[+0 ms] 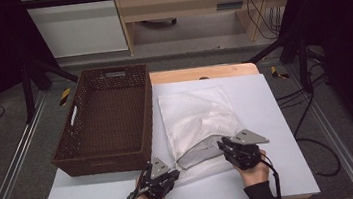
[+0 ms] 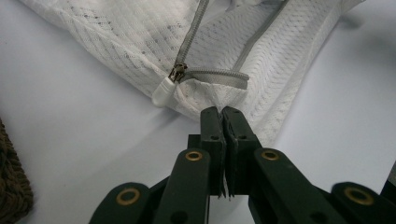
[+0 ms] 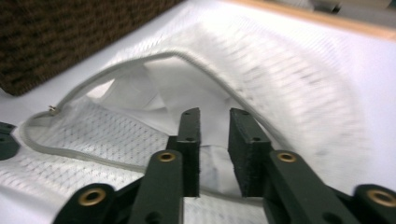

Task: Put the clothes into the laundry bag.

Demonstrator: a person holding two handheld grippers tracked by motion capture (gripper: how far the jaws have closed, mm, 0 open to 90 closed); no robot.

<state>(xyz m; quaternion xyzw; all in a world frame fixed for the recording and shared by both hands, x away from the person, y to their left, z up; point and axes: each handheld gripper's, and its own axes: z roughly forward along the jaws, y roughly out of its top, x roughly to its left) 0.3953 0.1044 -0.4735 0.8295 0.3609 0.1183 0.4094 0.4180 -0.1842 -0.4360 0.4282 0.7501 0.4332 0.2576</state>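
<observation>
**Grippers working the open mouth of a white mesh bag**

Left gripper [image 2: 222, 112] is pinching the near corner of the white mesh bag [image 1: 194, 120], its jaws pressed together on a fold of netting just beside the end of the zipper [image 2: 187, 71]. That grip is probably serving as an anchor, keeping the corner from sliding on the white table sheet [image 1: 277, 118] while the other hand is working at the opening. Right gripper [image 3: 215, 114] is pointing into the bag's mouth with its jaws standing partly apart; nothing is being squeezed between them, though the upper edge of the opening is arching just over and around the tips, so it may be lifting that edge. The picture is blurred there, and contact with the fabric is hard to confirm.

The bag is lying flat on the sheet, just to the right of the brown wicker basket [image 1: 104, 120] and apart from it, with its unzipped end facing the person. It is looking soft and limp, a fine honeycomb net with a grey zipper tape running round the gaping mouth and a small white tab by the slider. Something pale and folded is showing inside. The basket is sitting close by, likely as the place the bag or its contents are going.
</observation>
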